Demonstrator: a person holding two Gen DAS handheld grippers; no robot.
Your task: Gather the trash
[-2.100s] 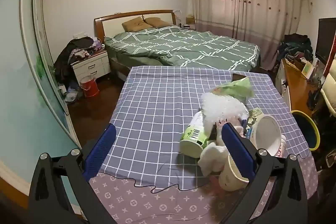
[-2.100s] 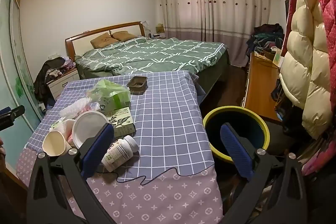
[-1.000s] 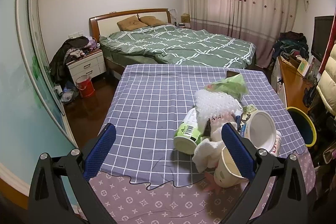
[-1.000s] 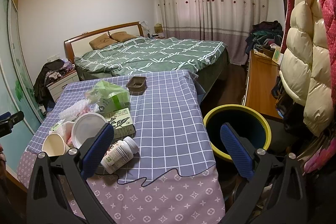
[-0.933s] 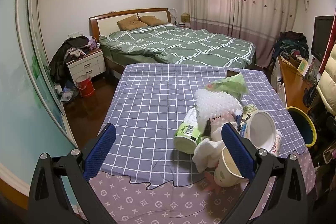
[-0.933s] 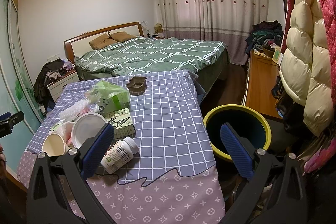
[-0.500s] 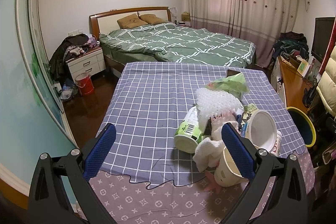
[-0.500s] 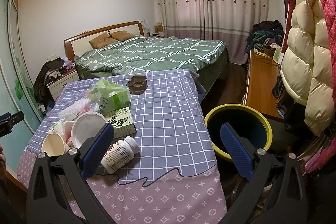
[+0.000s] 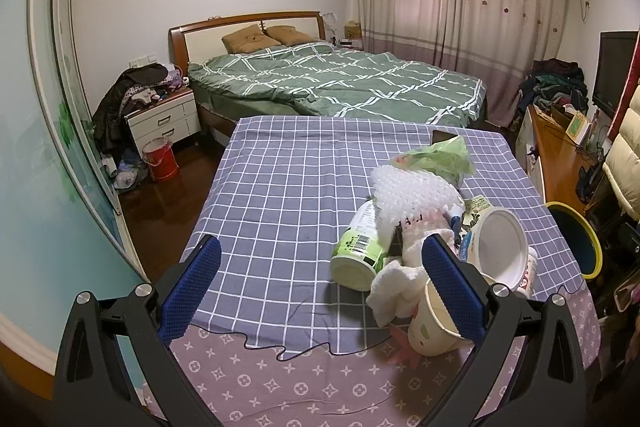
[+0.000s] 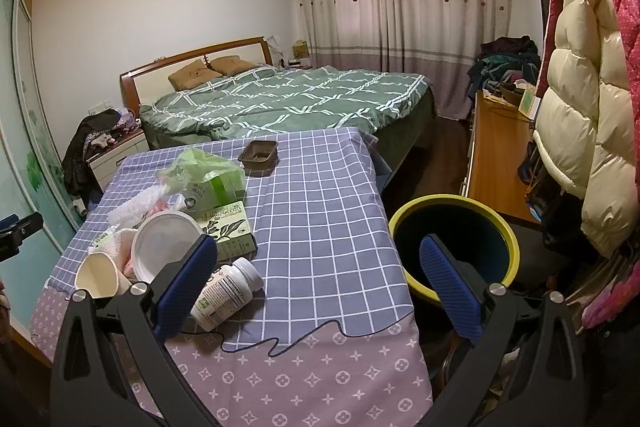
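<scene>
Hovering over the desk [image 10: 320,187], both grippers empty, fingers wide.
Pill bottle [image 10: 226,293] lies just beyond the right gripper [image 10: 320,277] at 10 o'clock, neck toward 1; bin [image 10: 452,247] at 2; left gripper [image 9: 320,283] farther.

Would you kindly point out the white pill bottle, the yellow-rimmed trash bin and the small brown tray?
White pill bottle [image 10: 227,291], right wrist view, labelled side.
Yellow-rimmed trash bin [image 10: 448,200], right wrist view, far rim.
Small brown tray [image 10: 258,155], right wrist view, inner floor.

Purple-grey checked tablecloth [image 9: 280,195], green/white quilt [image 9: 340,83], yellow-rimmed bin [image 10: 452,205], blue gripper pads [image 10: 188,281].
</scene>
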